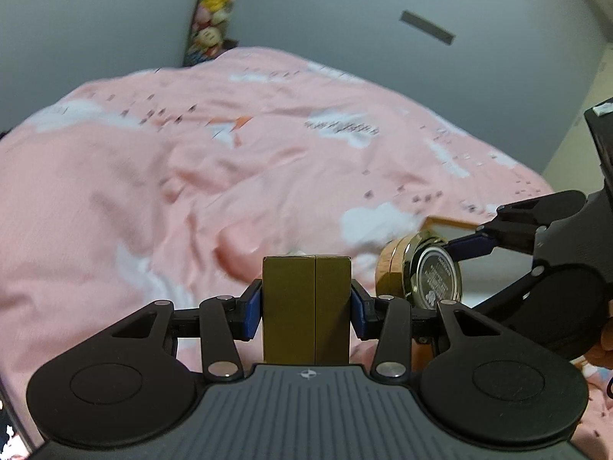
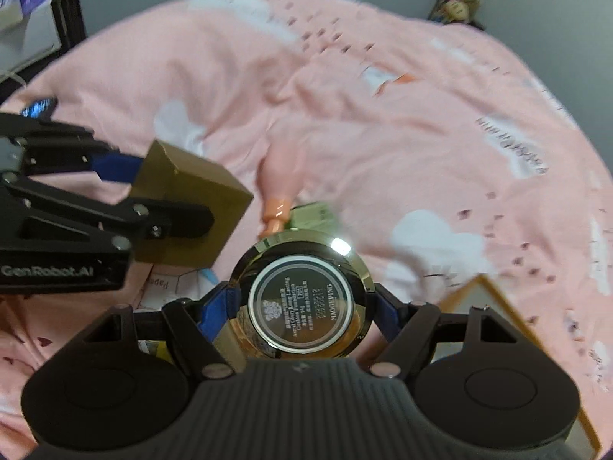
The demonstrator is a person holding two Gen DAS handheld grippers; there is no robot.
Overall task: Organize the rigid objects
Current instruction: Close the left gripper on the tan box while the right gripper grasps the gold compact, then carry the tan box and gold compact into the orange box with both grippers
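Note:
My left gripper [image 1: 306,306] is shut on a gold-brown cardboard box [image 1: 306,306], held upright above the pink bed; the box also shows in the right wrist view [image 2: 187,207] at the left. My right gripper [image 2: 302,306] is shut on a round gold compact [image 2: 302,299] with a black labelled underside facing the camera. The compact also shows in the left wrist view [image 1: 421,272], just right of the box. A pink bottle [image 2: 281,188] and a small green box [image 2: 312,216] lie on the bed beyond the compact.
A pink quilt [image 1: 191,176] with white clouds covers the bed. A wooden-framed tray [image 2: 498,306] lies at the right. Printed paper [image 2: 168,287] lies under the grippers. Plush toys [image 1: 214,7] hang between grey wardrobe doors. A dark shelf [image 2: 65,11] stands at the far left.

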